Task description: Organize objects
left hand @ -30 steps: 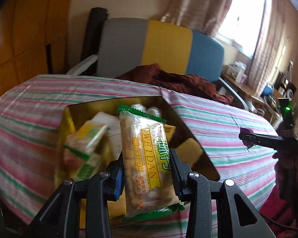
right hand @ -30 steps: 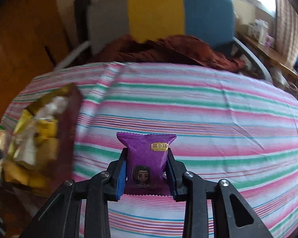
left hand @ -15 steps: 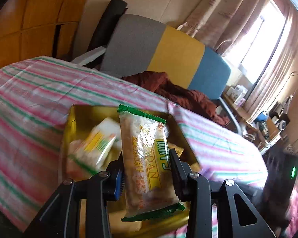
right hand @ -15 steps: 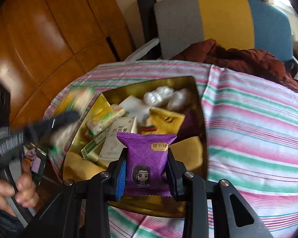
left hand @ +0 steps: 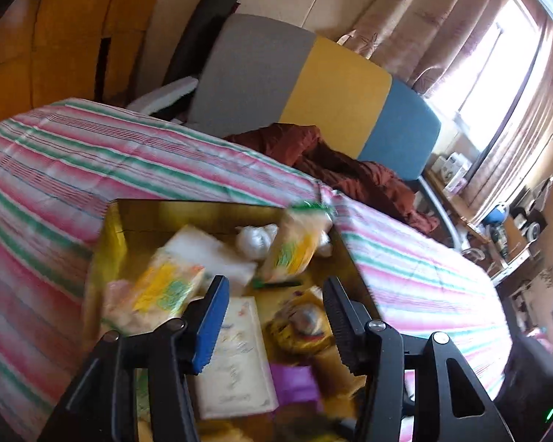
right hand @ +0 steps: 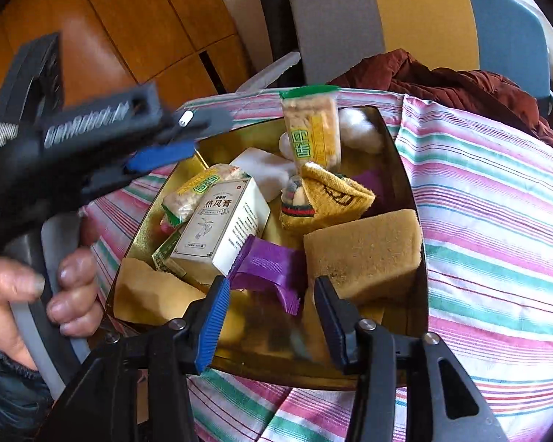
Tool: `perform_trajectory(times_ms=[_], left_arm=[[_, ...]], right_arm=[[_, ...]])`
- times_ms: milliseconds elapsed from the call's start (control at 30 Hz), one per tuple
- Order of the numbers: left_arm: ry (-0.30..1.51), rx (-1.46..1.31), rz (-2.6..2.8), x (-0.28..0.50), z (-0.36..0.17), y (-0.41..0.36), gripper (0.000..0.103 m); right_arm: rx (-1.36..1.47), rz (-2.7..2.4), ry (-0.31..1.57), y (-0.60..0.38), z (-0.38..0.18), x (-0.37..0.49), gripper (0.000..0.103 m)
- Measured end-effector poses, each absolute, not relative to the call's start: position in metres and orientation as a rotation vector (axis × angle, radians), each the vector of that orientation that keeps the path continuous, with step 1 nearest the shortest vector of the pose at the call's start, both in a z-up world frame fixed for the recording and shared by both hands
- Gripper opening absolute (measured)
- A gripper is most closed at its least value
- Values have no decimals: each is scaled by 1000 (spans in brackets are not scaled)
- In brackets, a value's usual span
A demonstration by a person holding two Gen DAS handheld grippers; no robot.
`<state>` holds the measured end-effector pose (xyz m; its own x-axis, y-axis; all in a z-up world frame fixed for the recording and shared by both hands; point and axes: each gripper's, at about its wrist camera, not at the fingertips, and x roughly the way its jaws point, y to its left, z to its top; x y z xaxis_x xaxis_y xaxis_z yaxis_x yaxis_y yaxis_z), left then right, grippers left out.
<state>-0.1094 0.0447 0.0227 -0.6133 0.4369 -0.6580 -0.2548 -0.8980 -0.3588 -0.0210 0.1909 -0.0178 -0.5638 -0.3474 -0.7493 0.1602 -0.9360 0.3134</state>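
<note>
A gold tin (right hand: 405,169) full of small items sits on the striped cloth. My right gripper (right hand: 271,287) hovers over its near rim, its jaws opening. The purple snack packet (right hand: 265,269) lies loose just past the pads, free of them, beside a white box (right hand: 221,228). My left gripper (left hand: 275,287) is over the same tin (left hand: 188,208), jaws opening, with nothing between them. The green-edged biscuit packet (left hand: 302,243) tumbles, blurred, toward the tin's far side. In the right wrist view that packet (right hand: 311,129) stands above the contents, right of the left gripper (right hand: 188,136).
The tin also holds a yellow sponge (right hand: 361,250), a yellow sock (right hand: 324,195), cotton balls (right hand: 361,132) and another biscuit packet (right hand: 199,188). A hand (right hand: 37,287) holds the left gripper. Behind the table stand a grey, yellow and blue chair (right hand: 387,18) and a rust-red garment (right hand: 461,84).
Both grippers have opened and let go of their packets. The biscuit packet has left the left jaws toward the tin's far side. The purple packet has dropped into the tin.
</note>
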Motion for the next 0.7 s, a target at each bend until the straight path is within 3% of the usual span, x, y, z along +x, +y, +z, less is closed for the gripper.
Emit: perform_trajectory(times_ms=[167, 233, 567, 633, 700], left_arm=[[-204, -1077, 2613, -80, 22, 30, 60], [-172, -1063, 2658, -70, 23, 27, 69], [-93, -1018, 2767, -33, 30, 22, 91], [-66, -1014, 2800, -28, 32, 22, 102], [-51, -1010, 2818, -23, 32, 23, 103]], right_arm=[[1242, -2590, -291, 193, -9, -13, 48], [1236, -2623, -266, 192, -6, -12, 48], [1217, -2737, -161, 186, 2, -2, 48], [1205, -2764, -144, 186, 4, 1, 48], [1200, -2787, -128, 186, 5, 3, 48]])
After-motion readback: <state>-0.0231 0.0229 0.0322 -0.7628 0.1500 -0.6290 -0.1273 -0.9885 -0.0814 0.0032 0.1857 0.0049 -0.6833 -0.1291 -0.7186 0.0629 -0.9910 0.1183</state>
